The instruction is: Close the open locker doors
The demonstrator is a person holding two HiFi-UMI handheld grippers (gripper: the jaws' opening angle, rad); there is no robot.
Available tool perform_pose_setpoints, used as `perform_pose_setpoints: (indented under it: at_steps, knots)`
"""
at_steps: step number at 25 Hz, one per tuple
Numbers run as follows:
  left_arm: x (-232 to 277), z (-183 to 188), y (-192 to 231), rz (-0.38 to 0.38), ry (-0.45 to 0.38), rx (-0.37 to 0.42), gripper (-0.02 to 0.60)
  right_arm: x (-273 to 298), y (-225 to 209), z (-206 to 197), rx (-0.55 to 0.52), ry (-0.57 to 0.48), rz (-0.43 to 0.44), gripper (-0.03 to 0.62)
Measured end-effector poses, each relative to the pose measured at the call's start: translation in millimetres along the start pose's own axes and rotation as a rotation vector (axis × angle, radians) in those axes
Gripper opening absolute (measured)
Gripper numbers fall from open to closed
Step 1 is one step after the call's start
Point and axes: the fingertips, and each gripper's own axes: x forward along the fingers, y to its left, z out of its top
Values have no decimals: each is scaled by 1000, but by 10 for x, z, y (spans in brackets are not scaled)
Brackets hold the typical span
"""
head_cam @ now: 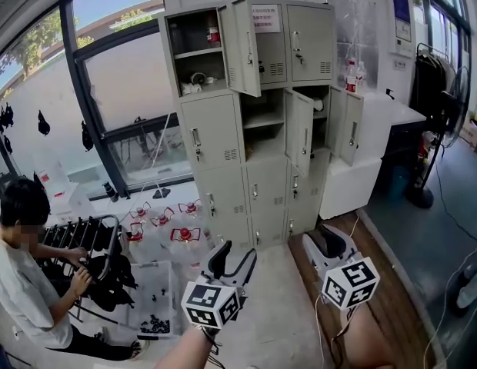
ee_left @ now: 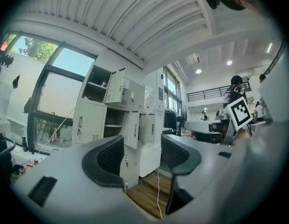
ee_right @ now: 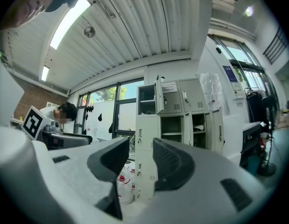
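Note:
A grey locker bank (head_cam: 223, 129) stands against the far wall, some way ahead of both grippers. Three of its doors hang open: the top-left door (head_cam: 240, 46), a middle door (head_cam: 299, 131) and a right door (head_cam: 350, 127). My left gripper (head_cam: 232, 258) is low in the middle of the head view, open, with nothing between its black pads. To its right, my right gripper (head_cam: 327, 241) is open and empty too. The left gripper view shows the left gripper (ee_left: 142, 157) pointing level at the lockers (ee_left: 114, 111). The right gripper (ee_right: 141, 160) also faces the lockers (ee_right: 177, 111).
A person (head_cam: 23, 275) sits on the floor at the left by a black rack. Several large water bottles (head_cam: 173, 233) stand in front of the lockers' lower left. A white cabinet (head_cam: 377, 152) adjoins the lockers on the right; a fan (head_cam: 446, 106) stands beyond. A cable (head_cam: 323, 321) lies on the wooden strip.

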Motion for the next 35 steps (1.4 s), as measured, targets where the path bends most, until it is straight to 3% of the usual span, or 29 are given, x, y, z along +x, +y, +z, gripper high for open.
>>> perform_pose_setpoints:
  at_steps: [8,15,35]
  knots:
    - [67,-29,319,10,6,-8,256,354,55,-21,20,3,8,144]
    - [342,-52,487,46,11,-4,259,659,-182,-42,35,-8,28,144]
    - [2435,67,717,160,11,25,273,2153,-1913,2,76,-38,158,144]
